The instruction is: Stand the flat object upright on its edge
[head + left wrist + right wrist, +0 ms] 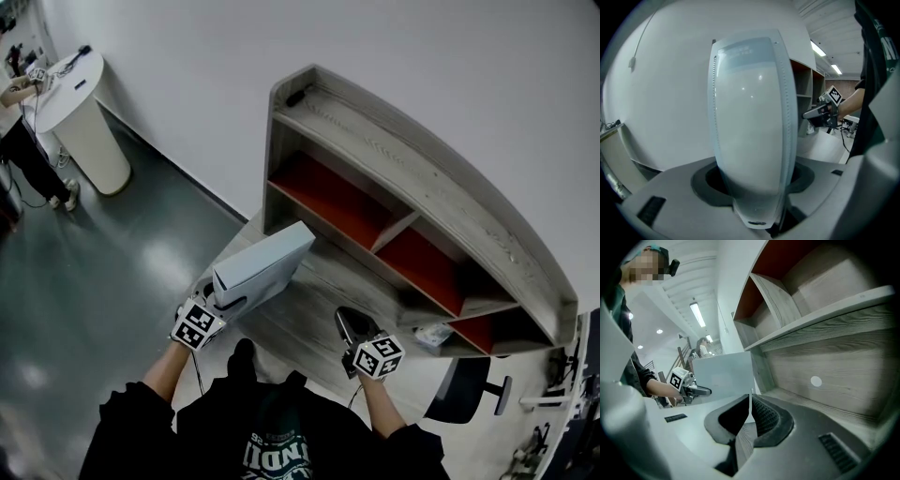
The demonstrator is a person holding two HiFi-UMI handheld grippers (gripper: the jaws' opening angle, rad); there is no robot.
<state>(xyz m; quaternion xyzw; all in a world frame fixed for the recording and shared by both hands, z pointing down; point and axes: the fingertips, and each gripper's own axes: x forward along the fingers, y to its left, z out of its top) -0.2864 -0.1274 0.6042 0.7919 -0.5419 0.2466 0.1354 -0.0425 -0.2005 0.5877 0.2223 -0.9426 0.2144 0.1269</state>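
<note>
The only lettering that reads is on the person's black shirt [272, 455], at 6 o'clock in the head view: large pale block letters "NDI", cut off by the frame's edge, with a smaller line above them too small to read. In the left gripper view, a faint line of marks at 12 o'clock on the flat object [750, 126] cannot be read. The left marker cube [196, 325] at 8 o'clock in the head view and the right marker cube [379, 356] at 5 o'clock bear black-and-white square patterns, no letters.

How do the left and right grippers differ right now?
Left gripper: jaws stand wide, clamped on the pale flat box. Right gripper: jaws shut together with nothing between them.
The left gripper is near the desk's left edge, while the right gripper is over the desk, in front of the shelf.
Shared: both point toward the shelf.
</note>
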